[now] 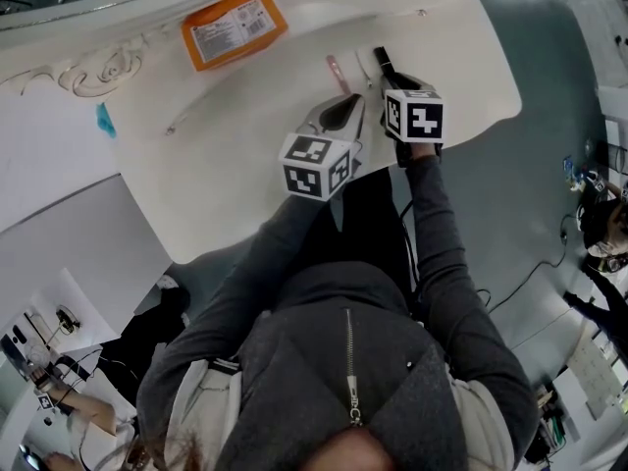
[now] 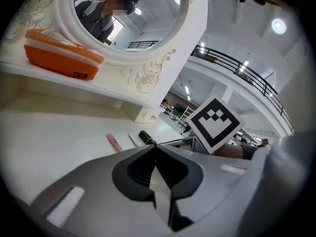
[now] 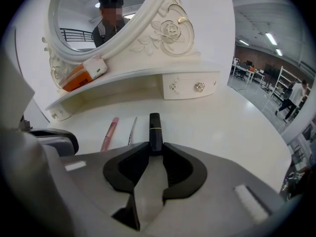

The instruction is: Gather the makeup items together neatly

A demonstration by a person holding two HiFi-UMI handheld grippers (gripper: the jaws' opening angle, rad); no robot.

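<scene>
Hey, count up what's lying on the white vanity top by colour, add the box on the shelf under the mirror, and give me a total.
Pink: 1, the pink tube
Silver: 1, the thin silver stick
Black: 1, the black tube
Orange: 1, the orange box
Total: 4

- White table fills twelve o'clock of the head view, and its curved edge sweeps round to three.
- On it stands an oval mirror in a carved frame, with a shelf beneath and a small two-knob drawer.
- Grey floor at three o'clock, cables trailing across it.
- In the left gripper view, a ceiling light glows at one o'clock above a dark railing.
- In the right gripper view, strip lights at two o'clock.
</scene>
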